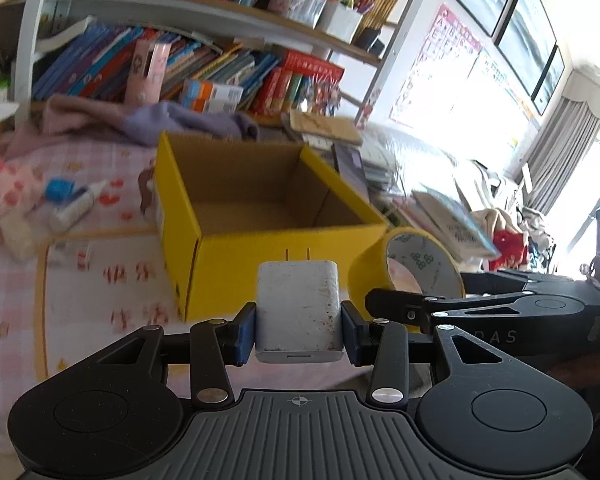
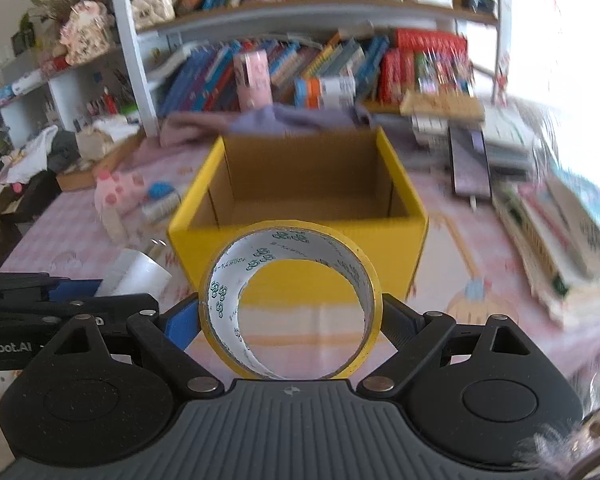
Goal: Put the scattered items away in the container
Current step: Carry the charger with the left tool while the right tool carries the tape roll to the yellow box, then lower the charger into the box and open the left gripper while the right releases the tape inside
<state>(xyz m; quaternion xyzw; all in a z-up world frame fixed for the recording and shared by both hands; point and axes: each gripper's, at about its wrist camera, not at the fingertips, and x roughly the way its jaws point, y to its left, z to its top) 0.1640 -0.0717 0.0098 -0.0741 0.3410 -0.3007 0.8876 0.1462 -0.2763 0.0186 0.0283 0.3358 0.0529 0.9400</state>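
Left gripper (image 1: pixel 299 318) found clenched on a white charger (image 1: pixel 299 312), prongs pointing forward toward the yellow box (image 1: pixel 276 276). Right gripper (image 2: pixel 291 312) found clenched on a roll of yellow tape (image 2: pixel 290 304), held upright with its open core facing the camera. Box noted directly ahead of both, open top upward, interior apparently bare, resting on the pink checked cloth (image 1: pixel 100 280). Both grippers level, side by side, just short of the near wall; neither clearly nearer. Judged: both loads to be carried forward over the rim before release. Other scattered items (image 1: pixel 70 204) left of the box, blurred.
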